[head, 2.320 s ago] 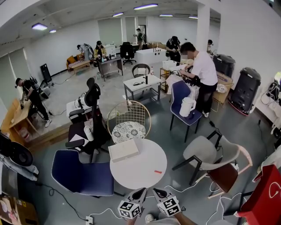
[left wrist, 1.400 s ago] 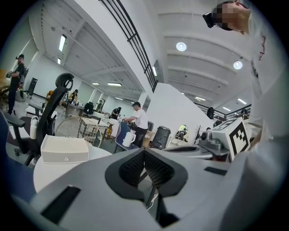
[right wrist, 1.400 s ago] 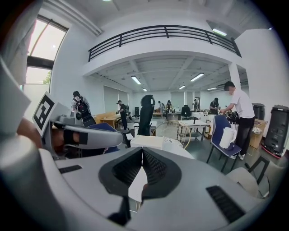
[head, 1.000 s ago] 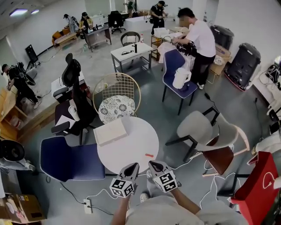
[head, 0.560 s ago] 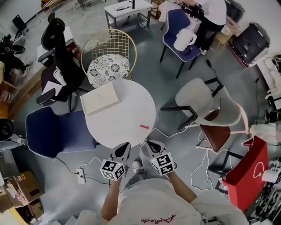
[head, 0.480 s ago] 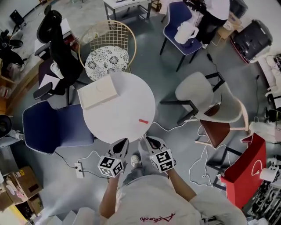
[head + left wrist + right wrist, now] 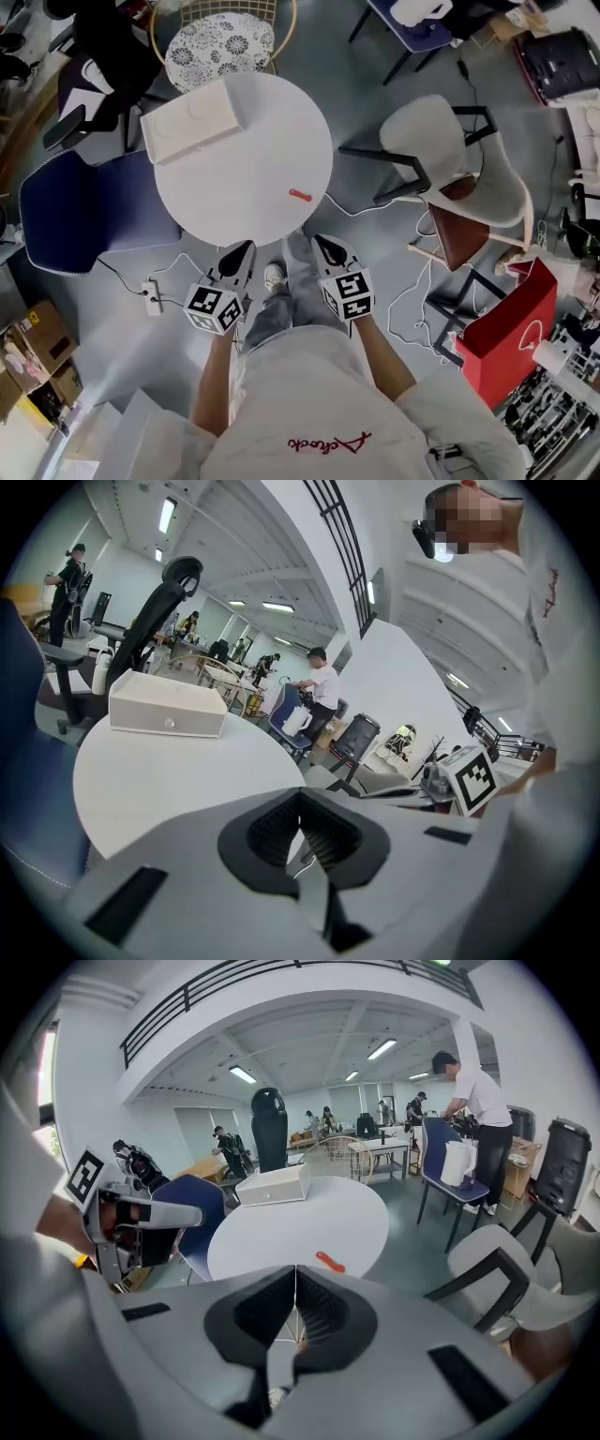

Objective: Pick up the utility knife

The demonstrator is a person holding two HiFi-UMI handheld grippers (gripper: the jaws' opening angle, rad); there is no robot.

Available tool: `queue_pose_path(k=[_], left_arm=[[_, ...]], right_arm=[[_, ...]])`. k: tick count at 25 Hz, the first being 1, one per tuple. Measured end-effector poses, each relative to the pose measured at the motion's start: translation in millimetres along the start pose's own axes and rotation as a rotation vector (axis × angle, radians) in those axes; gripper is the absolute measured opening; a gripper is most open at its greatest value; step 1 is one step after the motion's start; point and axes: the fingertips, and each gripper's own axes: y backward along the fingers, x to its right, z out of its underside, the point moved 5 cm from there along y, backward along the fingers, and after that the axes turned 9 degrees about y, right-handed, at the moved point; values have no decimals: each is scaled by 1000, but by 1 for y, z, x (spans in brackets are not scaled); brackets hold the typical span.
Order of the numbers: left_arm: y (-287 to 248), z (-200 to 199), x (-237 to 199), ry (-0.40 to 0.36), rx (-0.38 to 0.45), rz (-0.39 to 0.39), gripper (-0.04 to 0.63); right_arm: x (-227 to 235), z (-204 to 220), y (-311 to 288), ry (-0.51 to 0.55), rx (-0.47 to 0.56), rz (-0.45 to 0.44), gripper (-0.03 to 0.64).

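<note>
The utility knife (image 7: pixel 300 195) is small and red and lies on the round white table (image 7: pixel 253 187), near its right front edge. Both grippers hover just off the table's near edge, above the floor and short of the knife. My left gripper (image 7: pixel 242 247) is shut with nothing in it and points at the table's front rim. My right gripper (image 7: pixel 320 242) is shut and empty, a short way below and to the right of the knife. In the right gripper view the knife (image 7: pixel 328 1261) lies just beyond the closed jaw tips (image 7: pixel 296 1283). The left gripper view shows the tabletop (image 7: pixel 159 780) but not the knife.
A white box (image 7: pixel 192 122) sits on the table's far left part. A blue chair (image 7: pixel 75 211) stands at the left and a grey chair (image 7: pixel 450 141) at the right. A red bag (image 7: pixel 511 328), cables and a power strip (image 7: pixel 150 295) lie on the floor.
The head view has tipped steeply down, so the table now sits higher in the picture. Both grippers have sunk and stayed shut side by side by the table's near edge. The knife has not moved.
</note>
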Motion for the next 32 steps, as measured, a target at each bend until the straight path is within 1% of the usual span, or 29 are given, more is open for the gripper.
queue_pose_path(k=[6, 7, 8, 9, 11, 17, 23, 27, 32], left_arm=[[-3, 8, 11, 14, -2, 10, 12], [-4, 8, 12, 16, -3, 11, 12], [-6, 8, 12, 16, -4, 13, 12], [-8, 7, 13, 16, -3, 15, 12], [-10, 7, 14, 17, 0, 19, 12], [-11, 10, 16, 28, -3, 15, 12], [-11, 16, 17, 43, -11, 11, 12], [-11, 16, 19, 45, -8, 8, 12], [-9, 18, 19, 54, -4, -5, 12]], right_arm=[[0, 2, 2, 20, 4, -33, 23], [0, 1, 2, 22, 8, -42, 47], [0, 1, 2, 25, 10, -50, 99], [1, 2, 2, 28, 9, -56, 123], [2, 5, 1, 36, 0, -62, 139], [6, 11, -6, 70, -30, -63, 138], [21, 14, -43, 150, -70, -74, 138], [33, 14, -67, 176, -122, -89, 138], [40, 16, -95, 259, -185, -102, 138]])
